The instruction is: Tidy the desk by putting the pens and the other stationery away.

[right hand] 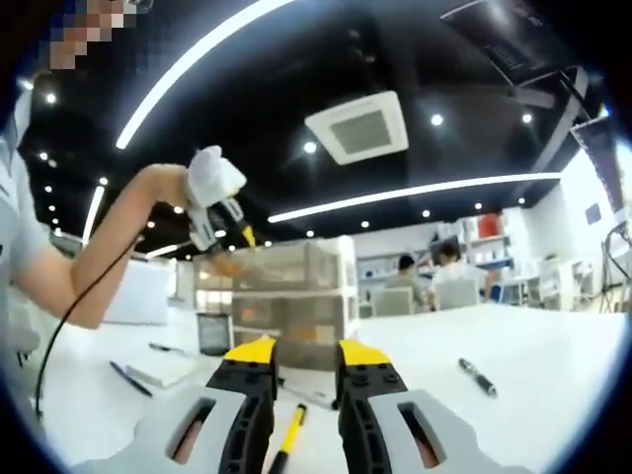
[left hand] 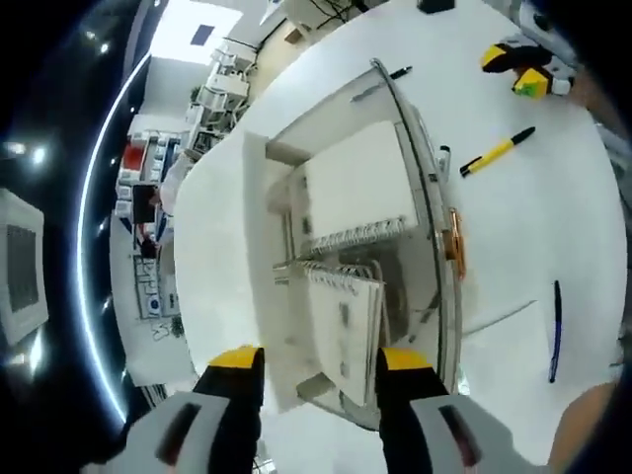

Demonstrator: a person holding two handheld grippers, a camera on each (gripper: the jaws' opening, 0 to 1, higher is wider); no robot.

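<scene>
My left gripper (left hand: 321, 363) is open and hovers over the clear plastic drawer unit (left hand: 434, 212). Its top drawer is pulled out and holds two spiral notebooks (left hand: 355, 188). On the white desk beside the unit lie a yellow pen (left hand: 497, 151), a blue pen (left hand: 555, 329) and a black pen (left hand: 400, 72). My right gripper (right hand: 307, 357) is open just above the desk, with the yellow pen (right hand: 289, 434) lying below its jaws. From there the drawer unit (right hand: 291, 296) stands ahead, and the left gripper (right hand: 225, 229) hangs over it in a person's hand.
A black pen (right hand: 477, 376) lies to the right on the desk (right hand: 553, 365). To the left are a dark pen (right hand: 129, 378), a notebook (right hand: 166, 367) and another pen (right hand: 163, 348). People sit at a far table (right hand: 449, 269). An orange item (left hand: 453, 237) sits inside the unit.
</scene>
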